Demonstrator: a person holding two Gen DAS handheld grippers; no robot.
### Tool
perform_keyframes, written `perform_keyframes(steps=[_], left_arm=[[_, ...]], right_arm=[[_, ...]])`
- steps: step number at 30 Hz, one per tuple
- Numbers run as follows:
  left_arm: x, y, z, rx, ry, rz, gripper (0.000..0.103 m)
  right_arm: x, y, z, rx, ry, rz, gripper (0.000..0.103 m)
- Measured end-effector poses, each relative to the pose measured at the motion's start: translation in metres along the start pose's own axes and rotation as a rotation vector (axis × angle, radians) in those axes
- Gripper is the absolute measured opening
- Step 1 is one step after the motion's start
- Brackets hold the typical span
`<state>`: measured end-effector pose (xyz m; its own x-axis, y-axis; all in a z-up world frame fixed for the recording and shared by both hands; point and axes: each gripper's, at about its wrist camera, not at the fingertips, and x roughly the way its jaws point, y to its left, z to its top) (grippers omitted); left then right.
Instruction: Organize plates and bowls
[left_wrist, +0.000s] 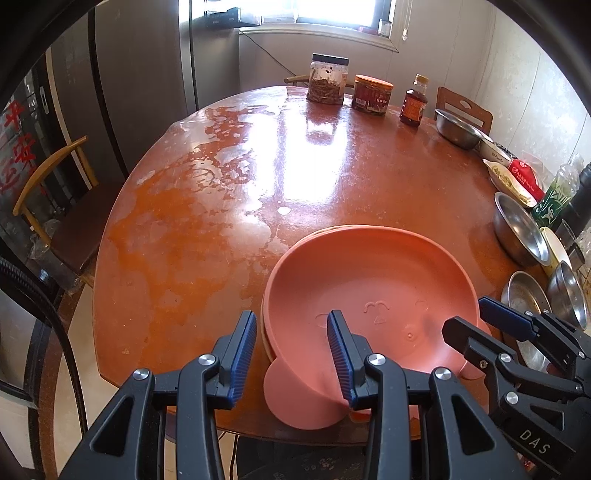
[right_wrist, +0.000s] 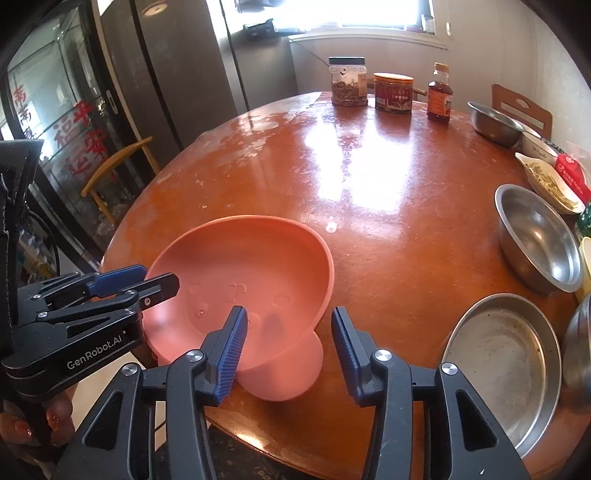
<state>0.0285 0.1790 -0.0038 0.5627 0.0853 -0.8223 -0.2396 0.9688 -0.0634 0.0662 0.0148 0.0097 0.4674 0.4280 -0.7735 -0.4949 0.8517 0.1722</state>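
A pink bear-shaped plate (left_wrist: 369, 295) with round ears lies on top of a stack of similar plates at the near edge of the round table (left_wrist: 221, 206); it also shows in the right wrist view (right_wrist: 240, 280). My left gripper (left_wrist: 291, 354) is open, its jaws straddling the plate's left ear and rim. My right gripper (right_wrist: 288, 350) is open, its jaws straddling the plate's right ear and rim. Neither is closed on the plate. Each gripper shows in the other's view, the right one (left_wrist: 476, 321) and the left one (right_wrist: 147, 282).
Steel bowls (right_wrist: 535, 236) and a steel plate (right_wrist: 502, 365) sit along the table's right side, with a dish of food (right_wrist: 546, 181) and a red packet. Two jars (left_wrist: 328, 79) and a bottle (left_wrist: 413, 101) stand at the far edge. Chairs stand around the table.
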Motion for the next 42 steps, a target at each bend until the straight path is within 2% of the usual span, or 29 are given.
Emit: perform_keyframes(steps=[12,23,31,42], left_arm=[[-0.017,-0.002,0.005,-0.011,-0.053,0.006,0.040],[-0.036,-0.025,0.006,0.014,-0.091,0.002,0.044],[-0.046,-0.056,0.004,0.054,-0.103,-0.015,0.045],[-0.051,-0.126,-0.001,0.161,-0.105,-0.106,0.047]], right_arm=[[-0.019,-0.015,0.002,0.041,-0.067,-0.030,0.054],[-0.049,-0.035,-0.002,0.095,-0.137,-0.044,0.056],[-0.072,-0.054,-0.012,0.124,-0.169,-0.048,0.056],[-0.108,-0.100,-0.044,0.197,-0.194,-0.108,0.056]])
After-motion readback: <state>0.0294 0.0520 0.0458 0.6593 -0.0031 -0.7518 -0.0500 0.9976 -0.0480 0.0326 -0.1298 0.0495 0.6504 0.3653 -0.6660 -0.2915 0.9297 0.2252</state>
